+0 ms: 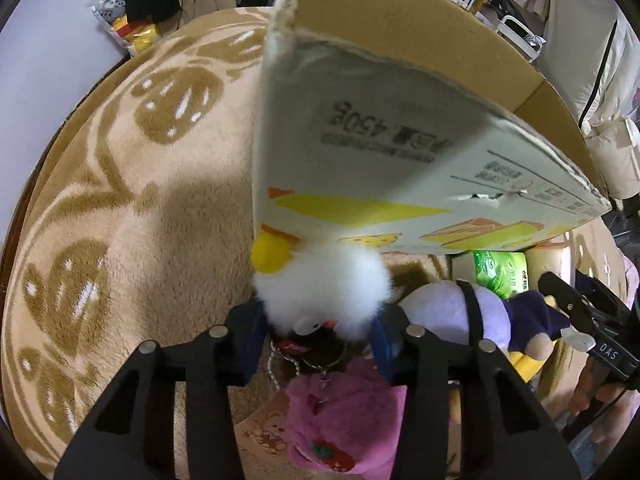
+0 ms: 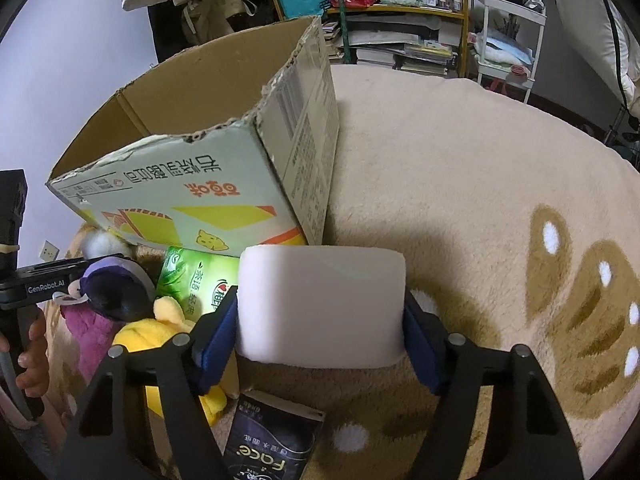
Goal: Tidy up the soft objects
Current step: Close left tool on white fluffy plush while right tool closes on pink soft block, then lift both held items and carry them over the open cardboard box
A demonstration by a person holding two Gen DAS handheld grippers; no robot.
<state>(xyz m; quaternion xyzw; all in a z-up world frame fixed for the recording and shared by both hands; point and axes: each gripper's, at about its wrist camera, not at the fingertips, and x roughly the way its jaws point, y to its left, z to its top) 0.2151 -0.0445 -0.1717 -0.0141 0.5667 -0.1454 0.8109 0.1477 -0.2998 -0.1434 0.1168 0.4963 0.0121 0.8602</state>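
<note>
My left gripper [image 1: 320,322] is shut on a white fluffy toy [image 1: 324,288] with a yellow part, its blue pads pressing both sides. The toy lies against the foot of a torn-rimmed cardboard box [image 1: 400,140]. Below it are a bead chain and a pink plush [image 1: 340,420] with a strawberry. A lilac and purple plush [image 1: 448,308] lies just to the right. My right gripper [image 2: 320,320] is shut on a pale pink foam block [image 2: 320,304], in front of the same box [image 2: 200,184]. A yellow plush [image 2: 152,332] and a green tissue pack [image 2: 192,284] lie to its left.
Everything rests on a beige fleece blanket [image 2: 480,200] with brown patterns. A black pack marked Face [image 2: 272,444] lies under the right gripper. A hand [image 2: 34,360] holds the other gripper's handle at the left edge. Shelves and a white cart [image 2: 508,40] stand behind.
</note>
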